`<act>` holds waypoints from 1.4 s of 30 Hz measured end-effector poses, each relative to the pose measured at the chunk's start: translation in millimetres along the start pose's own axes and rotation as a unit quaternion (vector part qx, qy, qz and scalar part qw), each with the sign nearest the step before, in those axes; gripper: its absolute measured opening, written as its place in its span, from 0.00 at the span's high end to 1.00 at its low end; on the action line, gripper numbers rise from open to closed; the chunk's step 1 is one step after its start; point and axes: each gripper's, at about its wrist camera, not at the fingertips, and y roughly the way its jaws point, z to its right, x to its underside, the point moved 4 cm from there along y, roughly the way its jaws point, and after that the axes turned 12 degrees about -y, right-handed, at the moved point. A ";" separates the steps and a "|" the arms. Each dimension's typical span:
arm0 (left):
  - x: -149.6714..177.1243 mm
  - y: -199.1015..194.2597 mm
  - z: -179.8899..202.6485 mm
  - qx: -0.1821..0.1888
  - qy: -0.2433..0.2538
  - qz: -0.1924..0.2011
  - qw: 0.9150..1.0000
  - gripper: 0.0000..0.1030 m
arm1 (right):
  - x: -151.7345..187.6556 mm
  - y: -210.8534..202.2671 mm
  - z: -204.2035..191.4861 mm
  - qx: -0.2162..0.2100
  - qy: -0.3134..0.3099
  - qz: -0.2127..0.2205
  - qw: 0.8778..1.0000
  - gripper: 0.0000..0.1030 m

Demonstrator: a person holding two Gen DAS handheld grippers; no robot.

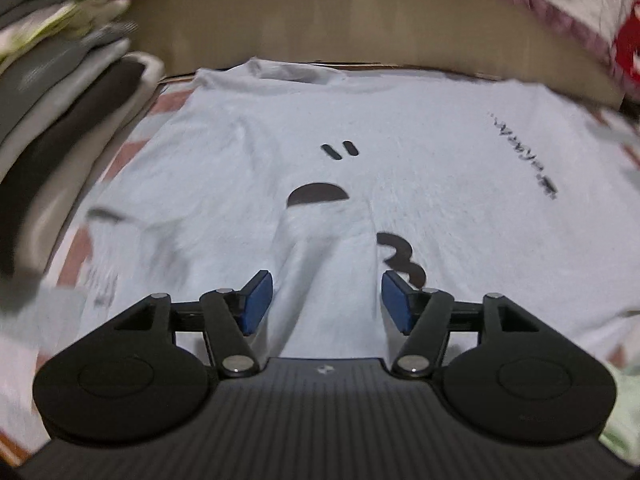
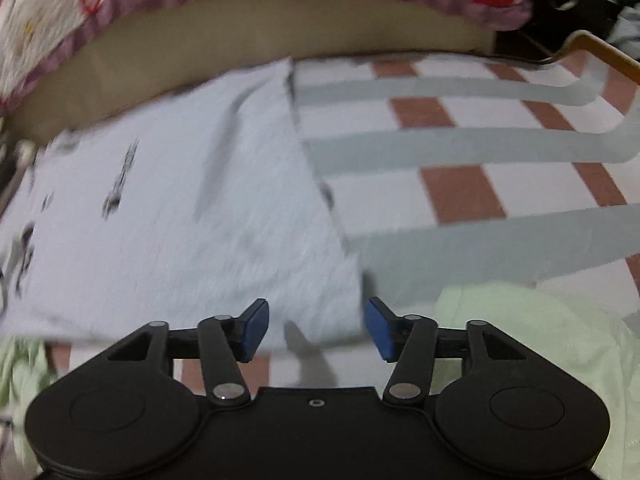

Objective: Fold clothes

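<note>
A pale blue T-shirt (image 1: 248,168) with a black printed face and lettering lies spread flat on the checked bed cover. In the left wrist view my left gripper (image 1: 327,300) hovers over its near middle, blue pads apart, a raised crease of the cloth running between them without being pinched. The right wrist view shows the same T-shirt (image 2: 180,216) from its right edge. My right gripper (image 2: 317,328) stands open above that near right corner, nothing pressed between its pads.
A stack of folded grey, black and white clothes (image 1: 52,92) sits at the left. A tan headboard (image 1: 360,24) and a red-and-white quilt (image 2: 60,12) lie beyond. A light green garment (image 2: 532,344) lies near right on the checked cover (image 2: 460,192).
</note>
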 end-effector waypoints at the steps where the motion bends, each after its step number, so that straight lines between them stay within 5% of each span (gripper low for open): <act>1: -1.2 6.4 1.3 0.003 -0.002 -0.004 1.000 0.41 | -1.8 6.3 2.4 0.006 -0.006 0.000 1.000 0.40; 3: -3.3 18.1 3.4 0.013 -0.008 -0.010 1.000 0.51 | -5.4 18.8 7.3 0.019 -0.017 0.001 1.000 0.40; 4: -4.3 20.9 3.5 0.017 -0.011 -0.007 1.000 0.63 | -6.5 25.1 9.8 0.023 -0.022 -0.001 0.999 0.40; 5: -5.1 21.1 4.3 0.014 -0.006 0.000 1.000 0.92 | -5.1 30.9 12.0 0.015 -0.020 -0.004 1.000 0.40; 6: -5.2 19.2 5.6 0.016 0.003 0.004 1.000 0.96 | -2.7 33.2 11.9 -0.001 -0.016 -0.001 1.000 0.41; 7: -4.3 14.1 6.8 0.020 0.008 0.015 1.000 0.96 | -0.8 32.8 8.7 -0.013 -0.021 0.006 1.000 0.44; 9: -0.6 -0.7 8.8 0.025 0.015 0.049 0.998 0.96 | 2.9 31.3 2.2 -0.030 -0.031 0.021 0.999 0.70; 13: 6.9 -25.1 15.6 0.023 0.036 0.100 0.994 0.96 | 8.6 18.3 -10.5 0.018 -0.064 0.056 0.996 0.77; 15: 7.8 -32.6 15.9 0.026 0.029 0.111 0.993 0.96 | 9.4 12.9 -14.6 0.019 -0.069 0.072 0.995 0.92; 31: -26.6 -86.9 -7.7 0.032 -0.065 0.223 0.972 0.96 | -52.2 -34.0 -29.2 0.010 -0.094 0.200 0.975 0.95; 38: -80.0 -95.3 -5.6 -0.006 -0.028 0.283 0.959 0.96 | -119.9 -16.4 -34.6 -0.019 -0.111 0.231 0.966 0.95; 42: -131.1 -78.7 -4.1 0.001 -0.027 0.281 0.959 0.96 | -164.2 7.2 -41.9 -0.032 -0.110 0.239 0.964 0.95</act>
